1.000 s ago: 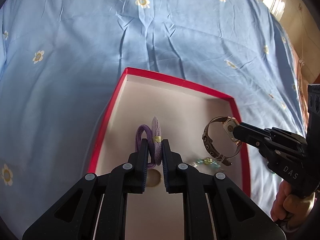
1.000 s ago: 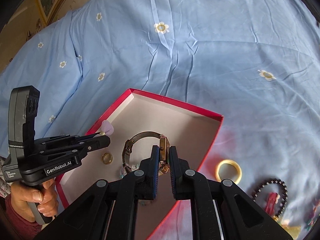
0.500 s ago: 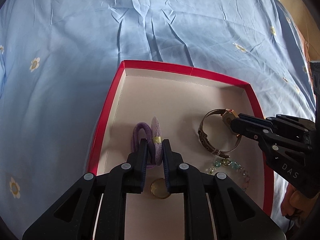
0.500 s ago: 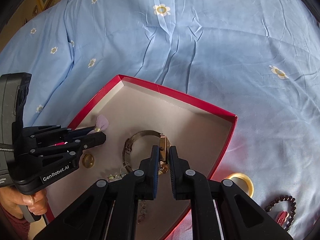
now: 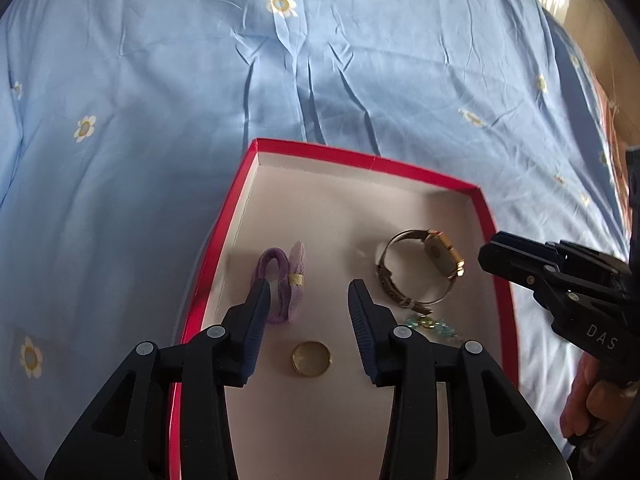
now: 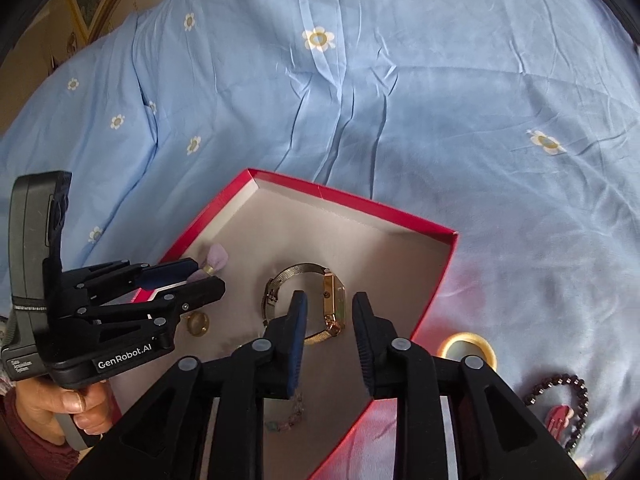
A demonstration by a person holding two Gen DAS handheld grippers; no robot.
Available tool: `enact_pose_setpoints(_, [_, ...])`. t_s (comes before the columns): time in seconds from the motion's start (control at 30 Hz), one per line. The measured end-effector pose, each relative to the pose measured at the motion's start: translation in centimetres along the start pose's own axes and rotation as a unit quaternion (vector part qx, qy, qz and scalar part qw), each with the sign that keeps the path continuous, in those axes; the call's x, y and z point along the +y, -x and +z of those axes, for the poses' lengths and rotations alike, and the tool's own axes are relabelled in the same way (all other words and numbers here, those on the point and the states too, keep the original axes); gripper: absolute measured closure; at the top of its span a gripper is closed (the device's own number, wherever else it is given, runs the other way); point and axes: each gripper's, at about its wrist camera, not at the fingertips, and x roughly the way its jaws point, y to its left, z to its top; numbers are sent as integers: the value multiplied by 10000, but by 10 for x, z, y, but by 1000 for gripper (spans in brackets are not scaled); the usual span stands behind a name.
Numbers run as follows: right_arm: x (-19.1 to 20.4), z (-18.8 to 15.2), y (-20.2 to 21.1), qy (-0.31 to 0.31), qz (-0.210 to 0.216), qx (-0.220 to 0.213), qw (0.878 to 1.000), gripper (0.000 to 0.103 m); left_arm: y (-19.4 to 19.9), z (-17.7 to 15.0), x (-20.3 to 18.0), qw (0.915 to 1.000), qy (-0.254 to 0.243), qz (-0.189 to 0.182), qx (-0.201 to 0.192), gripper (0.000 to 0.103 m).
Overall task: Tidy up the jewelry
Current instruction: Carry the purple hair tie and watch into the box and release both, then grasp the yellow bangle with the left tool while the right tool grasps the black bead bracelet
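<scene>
On the blue flowered bedsheet (image 5: 160, 160) a red box (image 5: 360, 158) is lying open, serving as the landmark. Against the box's left wall, the purple hair tie (image 5: 286, 280) is resting on the box floor; the left tool (image 5: 308, 286) is opening its jaws, the tie lying beside the left pad, not pressed. Nearer the box's front, a gold ring (image 5: 311, 359) is lying flat. Toward the box's right wall, the watch (image 6: 320, 304) is standing on edge between the opening jaws of the right tool (image 6: 328, 300), neither pad pressing it. Outside the box's right wall, a yellow bangle (image 6: 468, 346) and dark bead bracelet (image 6: 560, 396) are lying on the sheet.
</scene>
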Motion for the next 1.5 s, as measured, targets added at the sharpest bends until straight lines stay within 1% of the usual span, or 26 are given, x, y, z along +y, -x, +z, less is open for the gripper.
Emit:
enact_pose_setpoints(0.1, [-6,-6,18,-109,-11,-116,9999,76,14,-5,-1,9994,226,-208,-144,61])
enact_pose_setpoints(0.23, [-20,-18,40,-289,-90,-210,9993,76,24,-13,-9,9982,375,-414,-206,61])
enact_pose_setpoints(0.47, [-46,-41,78,-579,-303,-338,9973,76,34,-30,-32,9968,365,-694,-175,61])
enact_pose_setpoints(0.63, [-62,-55,97,-703,-458,-407,9956,73,40,-35,-52,9962,197,-836,-171,61])
enact_pose_setpoints(0.87, [-82,-72,116,-856,-658,-442,9932,73,43,-35,-84,9947,-165,-1003,-170,61])
enact_pose_setpoints(1.03, [-93,-81,126,-960,-765,-461,9914,73,42,-35,-100,9938,-335,-1049,-149,61])
enact_pose_setpoints(1.33, [-108,-89,131,-1094,-845,-453,9894,73,36,-31,-118,9924,-596,-1076,-80,61])
enact_pose_setpoints(1.5, [-113,-86,127,-1089,-845,-422,9896,73,29,-27,-132,9895,-893,-1137,-3,61])
